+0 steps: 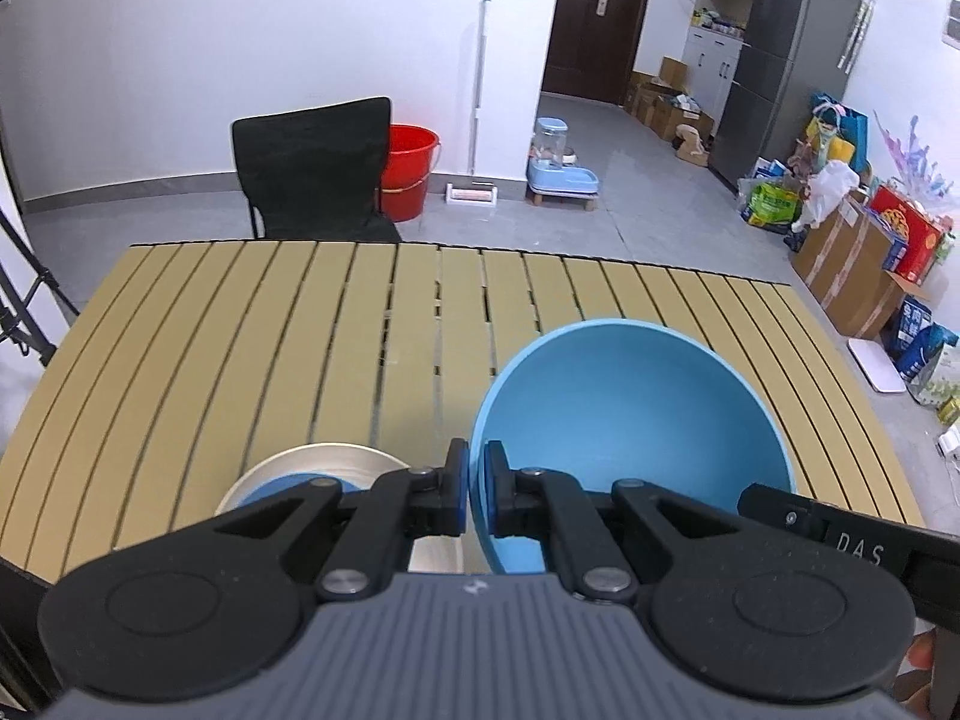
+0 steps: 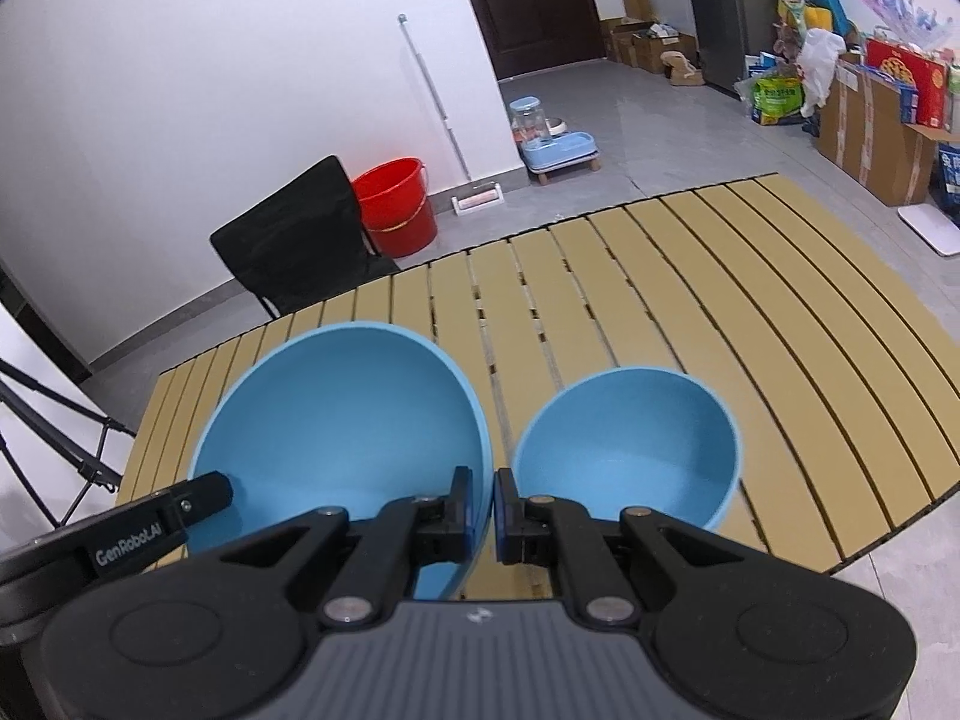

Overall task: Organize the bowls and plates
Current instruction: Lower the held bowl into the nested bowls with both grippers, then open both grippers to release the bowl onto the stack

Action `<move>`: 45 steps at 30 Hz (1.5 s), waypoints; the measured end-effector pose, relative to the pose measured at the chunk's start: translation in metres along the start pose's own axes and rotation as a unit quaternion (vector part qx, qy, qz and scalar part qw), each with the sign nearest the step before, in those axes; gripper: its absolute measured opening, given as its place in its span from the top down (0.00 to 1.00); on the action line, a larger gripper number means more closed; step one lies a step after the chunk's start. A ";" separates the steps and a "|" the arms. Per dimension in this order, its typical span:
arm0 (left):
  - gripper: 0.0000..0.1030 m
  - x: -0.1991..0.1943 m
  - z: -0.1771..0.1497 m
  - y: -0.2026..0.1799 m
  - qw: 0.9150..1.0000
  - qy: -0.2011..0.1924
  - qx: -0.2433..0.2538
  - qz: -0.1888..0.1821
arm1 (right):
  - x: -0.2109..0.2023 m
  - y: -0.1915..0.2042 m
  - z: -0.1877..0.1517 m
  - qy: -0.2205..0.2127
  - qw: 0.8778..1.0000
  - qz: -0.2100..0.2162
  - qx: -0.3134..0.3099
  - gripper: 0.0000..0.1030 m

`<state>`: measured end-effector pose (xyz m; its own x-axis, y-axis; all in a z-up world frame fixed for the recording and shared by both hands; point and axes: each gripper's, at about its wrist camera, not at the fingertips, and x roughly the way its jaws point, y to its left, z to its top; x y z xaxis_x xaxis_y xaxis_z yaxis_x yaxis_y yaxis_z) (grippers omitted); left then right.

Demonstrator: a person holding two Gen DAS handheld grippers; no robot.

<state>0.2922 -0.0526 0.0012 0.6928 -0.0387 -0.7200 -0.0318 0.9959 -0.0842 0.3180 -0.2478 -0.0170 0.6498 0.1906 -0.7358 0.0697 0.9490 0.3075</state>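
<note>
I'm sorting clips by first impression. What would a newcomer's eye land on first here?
The large blue bowl fills the foreground, gripped on opposite sides of its rim by the left claw and the right claw. A smaller blue bowl sits just to its right on the slatted table. At its left, a cream plate holding something blue peeks from behind the left claw, and a red bucket stands out on the floor beyond.

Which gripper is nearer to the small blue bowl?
Right. The right gripper grips the big bowl beside the small bowl; the left gripper grips the far rim.
</note>
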 end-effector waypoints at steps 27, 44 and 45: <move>0.94 0.082 -0.007 -0.098 0.998 0.049 0.045 -0.017 | 0.036 -0.108 0.012 -0.001 0.999 -0.039 0.025 0.93; 0.94 0.122 -0.020 -0.104 0.995 0.080 0.052 -0.012 | 0.070 -0.108 0.008 0.006 0.996 -0.080 -0.033 0.93; 0.94 0.123 -0.021 -0.104 0.995 0.082 0.051 -0.013 | 0.070 -0.104 0.006 0.006 0.996 -0.084 -0.036 0.93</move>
<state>0.3657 -0.1627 -0.0932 0.5661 -0.0683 -0.8215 0.0635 0.9972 -0.0392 0.3611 -0.3350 -0.0970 0.6241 0.0312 -0.7808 0.1221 0.9830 0.1369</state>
